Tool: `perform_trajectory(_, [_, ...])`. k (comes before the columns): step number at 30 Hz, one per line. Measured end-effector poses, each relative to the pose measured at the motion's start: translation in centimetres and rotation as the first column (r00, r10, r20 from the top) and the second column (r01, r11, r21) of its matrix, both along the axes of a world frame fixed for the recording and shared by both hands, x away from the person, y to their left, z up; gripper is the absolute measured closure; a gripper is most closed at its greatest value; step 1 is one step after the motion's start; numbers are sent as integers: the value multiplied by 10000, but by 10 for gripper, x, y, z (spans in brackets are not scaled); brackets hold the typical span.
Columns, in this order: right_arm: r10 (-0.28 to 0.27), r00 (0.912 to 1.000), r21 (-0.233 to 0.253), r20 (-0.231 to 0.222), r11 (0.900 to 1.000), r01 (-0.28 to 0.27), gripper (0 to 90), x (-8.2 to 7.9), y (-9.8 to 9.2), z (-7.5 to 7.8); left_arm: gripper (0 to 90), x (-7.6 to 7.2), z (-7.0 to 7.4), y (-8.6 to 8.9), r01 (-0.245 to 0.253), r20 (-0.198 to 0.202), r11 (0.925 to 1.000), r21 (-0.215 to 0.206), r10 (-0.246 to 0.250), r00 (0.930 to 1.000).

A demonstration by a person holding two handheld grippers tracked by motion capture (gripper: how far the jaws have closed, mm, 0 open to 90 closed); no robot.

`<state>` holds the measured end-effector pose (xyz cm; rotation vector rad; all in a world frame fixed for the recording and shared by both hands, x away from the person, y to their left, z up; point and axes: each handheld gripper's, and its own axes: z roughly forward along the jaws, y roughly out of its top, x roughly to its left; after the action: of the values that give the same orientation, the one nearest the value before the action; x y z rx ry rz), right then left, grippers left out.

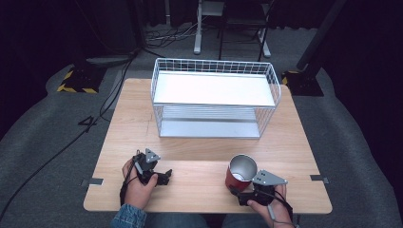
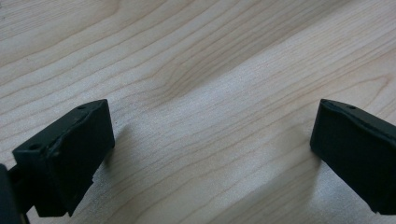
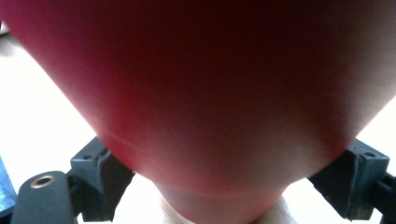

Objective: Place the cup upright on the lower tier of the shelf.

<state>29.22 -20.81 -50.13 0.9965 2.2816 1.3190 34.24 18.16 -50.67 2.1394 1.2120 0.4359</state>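
Right gripper (image 1: 243, 186) clamped on red cup (image 1: 240, 173) near table's (image 1: 199, 156) front edge, left gripper (image 1: 159, 176) open and idle; wire rack (image 1: 215, 97) unloaded.

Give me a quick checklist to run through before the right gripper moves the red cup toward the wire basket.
1. Right gripper around the red cup: ok, one jaw sits on each side of the cup's lower wall in the right gripper view.
2. Firm squeeze on the cup: cannot tell, contact pressure is not visible.
3. Cup upright: ok, its open mouth faces up in the high view.
4. Left gripper out of the way: ok, jaws open over bare table, off to the left.
5. Wire basket free to receive: ok, both shelves look empty.
6. Path from cup to basket: ok, bare wood between them.
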Motion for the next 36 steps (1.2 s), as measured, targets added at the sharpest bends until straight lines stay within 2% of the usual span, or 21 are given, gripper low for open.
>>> perform_trajectory(4, [71, 9998, -8, 190, 10000, -71, 153, 1, 4, 0, 0, 0, 0, 0, 2, 0, 10000, -5, -2, 10000])
perform_trajectory(7, [73, 9987, 54, 504, 10000, -76, 148, 2, 5, 1, 0, 0, 0, 0, 7, -5, 10000, -2, -7, 10000])
perform_trajectory(18, [160, 9972, 77, 736, 9998, -166, 161, 0, 6, 1, 0, 0, 0, -1, -12, -21, 10000, -26, 12, 10000])
perform_trajectory(27, [180, 9970, 338, 752, 9992, -206, 162, 1, 10, 2, 1, 0, 0, 0, 12, -2, 10000, -10, -12, 10000])
perform_trajectory(36, [142, 9930, 803, 1171, 9965, -237, 164, 12, 19, 7, 1, 0, 0, -1, 0, -10, 10000, -25, 0, 10000])
